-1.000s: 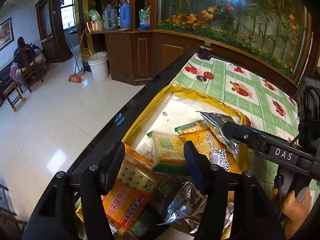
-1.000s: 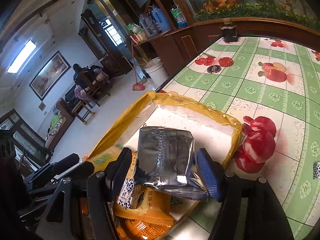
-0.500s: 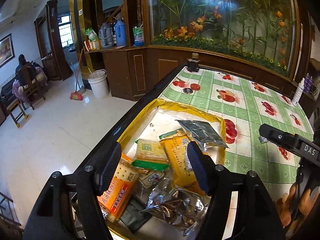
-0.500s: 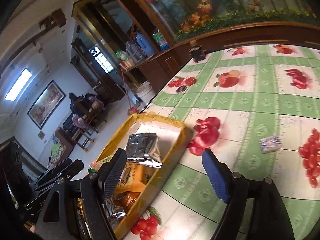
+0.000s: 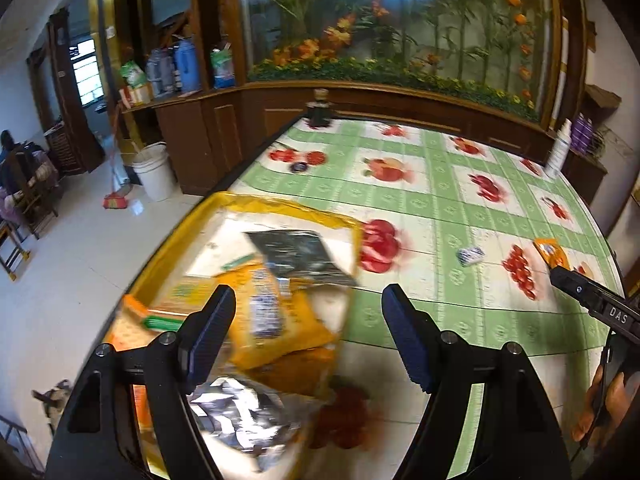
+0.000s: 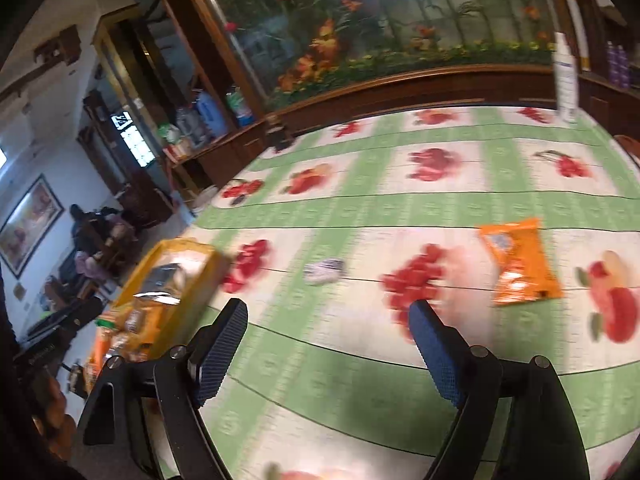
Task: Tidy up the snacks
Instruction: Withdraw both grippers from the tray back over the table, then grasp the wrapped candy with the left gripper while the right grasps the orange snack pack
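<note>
The left gripper [image 5: 308, 330] hangs over the near right corner of the yellow tray [image 5: 280, 206], its jaws spreading wider with nothing between them; its left finger sits above the packets and its right finger above the bare tablecloth [image 5: 440, 200]. The right gripper [image 6: 328, 340] is out over the open table, jaws likewise widening and empty, with only the green-and-white fruit-print cloth below them. In the left wrist view the tray lies along the table's left edge and holds a loose heap of snacks: a dark foil packet [image 5: 296, 252] near the far end, a yellow packet [image 5: 272, 316] overlapping it toward the near side, a crumpled silver packet [image 5: 240, 412] nearest the camera, and orange cracker packets [image 5: 132, 328] at the left side. Much of this is blurred. Two snacks lie on the cloth outside the tray: a small white-and-blue packet [image 6: 324, 270] a little to the right of the tray, and an orange packet [image 6: 518, 266] farther right, well apart from it. From the right wrist view both lie beyond the right gripper's fingertips, the small one ahead and to the left, the orange one ahead and to the right. A white bottle [image 6: 565, 76] stands at the far right edge of the table, and a dark jar [image 5: 319, 108] at the far left corner. Behind the table runs a wooden cabinet with a glass panel [image 5: 400, 20] showing flowers. A white bucket [image 5: 154, 170] stands on the tiled floor to the left.
</note>
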